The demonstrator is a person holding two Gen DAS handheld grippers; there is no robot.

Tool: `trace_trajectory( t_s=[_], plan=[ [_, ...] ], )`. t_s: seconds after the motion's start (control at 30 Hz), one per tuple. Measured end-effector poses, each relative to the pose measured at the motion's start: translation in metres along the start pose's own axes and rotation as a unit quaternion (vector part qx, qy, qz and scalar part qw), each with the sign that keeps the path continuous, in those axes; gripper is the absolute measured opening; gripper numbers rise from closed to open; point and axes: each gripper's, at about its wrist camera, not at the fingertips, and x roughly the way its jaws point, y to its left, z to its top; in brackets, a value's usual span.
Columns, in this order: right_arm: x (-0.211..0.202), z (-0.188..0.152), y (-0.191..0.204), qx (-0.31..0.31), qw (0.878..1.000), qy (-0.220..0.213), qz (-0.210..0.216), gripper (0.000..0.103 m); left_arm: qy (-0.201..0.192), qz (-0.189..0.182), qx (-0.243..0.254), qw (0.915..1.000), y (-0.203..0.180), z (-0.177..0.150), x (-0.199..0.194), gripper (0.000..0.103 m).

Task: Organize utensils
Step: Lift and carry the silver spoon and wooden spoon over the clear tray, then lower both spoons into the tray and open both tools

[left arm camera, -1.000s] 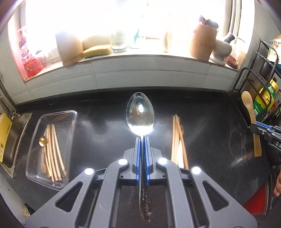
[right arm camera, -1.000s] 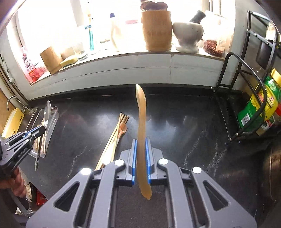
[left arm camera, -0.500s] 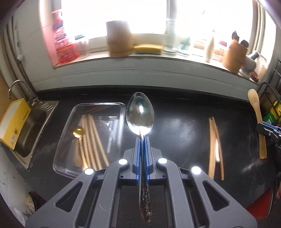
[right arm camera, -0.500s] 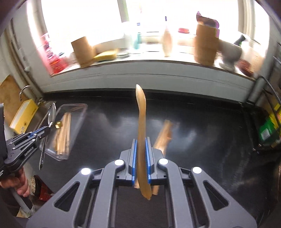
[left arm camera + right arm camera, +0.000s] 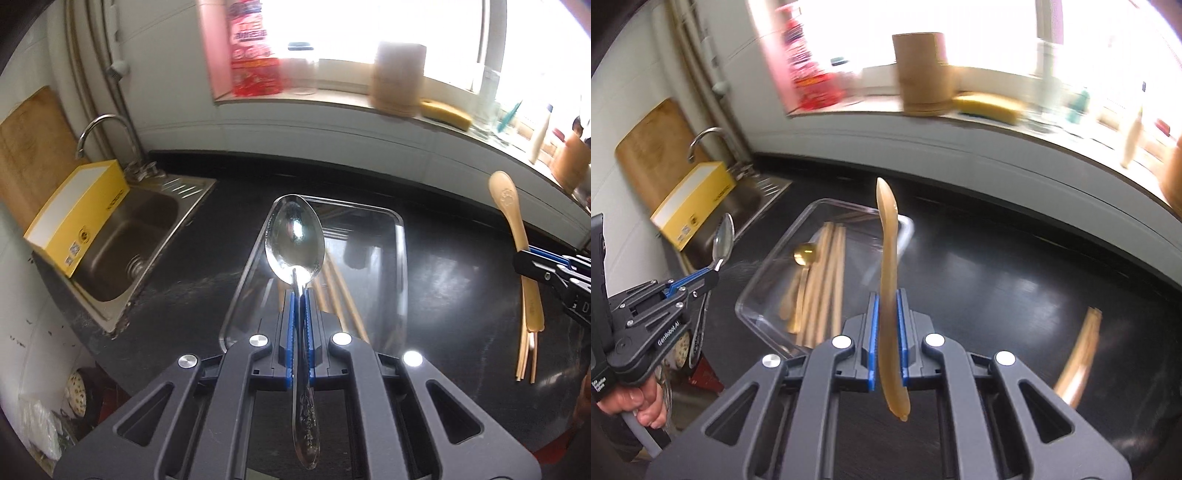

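I have the left gripper (image 5: 300, 295) clamped on the neck of the metal spoon (image 5: 294, 240), bowl up and forward at frame centre, so it can tip straight into the clear plastic tray (image 5: 400, 258) behind it. The right gripper (image 5: 886, 306) is pinched tight on the wooden spoon (image 5: 888, 258), seen edge-on, with the tray (image 5: 753, 295) at centre left below it. The tray already holds chopsticks (image 5: 827, 280) and a gold spoon (image 5: 805, 253), which is why I judge it the drop-off. More chopsticks (image 5: 1078, 354) lie on the black counter (image 5: 997, 280), lower right, not yet sorted.
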Motion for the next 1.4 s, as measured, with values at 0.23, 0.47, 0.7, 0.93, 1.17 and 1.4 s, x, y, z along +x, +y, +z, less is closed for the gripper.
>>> trace_trajectory(
  t_s=[0.23, 0.47, 0.7, 0.93, 1.17, 1.4],
  plan=[
    [0.035, 0.024, 0.045, -0.031, 0.999, 0.012, 0.023, 0.01, 0.011, 0.008, -0.016, 0.9998, 0.031, 0.006, 0.017, 0.004],
    [0.063, 0.035, 0.048, -0.035, 0.999, 0.033, 0.024, 0.01, 0.026, -0.007, -0.014, 0.9995, 0.03, 0.015, 0.041, 0.005],
    [0.107, 0.043, 0.036, -0.018, 0.997, 0.071, 0.027, 0.01, 0.06, -0.023, -0.018, 0.9978, 0.019, 0.023, 0.083, 0.005],
    [0.155, 0.051, 0.026, -0.008, 0.993, 0.109, 0.037, 0.01, 0.085, -0.022, -0.02, 0.996, 0.011, 0.029, 0.122, 0.005],
    [0.191, 0.053, 0.013, 0.022, 0.988, 0.143, 0.056, 0.01, 0.114, -0.023, -0.017, 0.9931, 0.0, 0.029, 0.156, 0.005],
    [0.215, 0.054, 0.006, 0.038, 0.984, 0.162, 0.07, 0.01, 0.131, -0.027, -0.02, 0.9908, -0.002, 0.027, 0.176, 0.005]
  ],
)
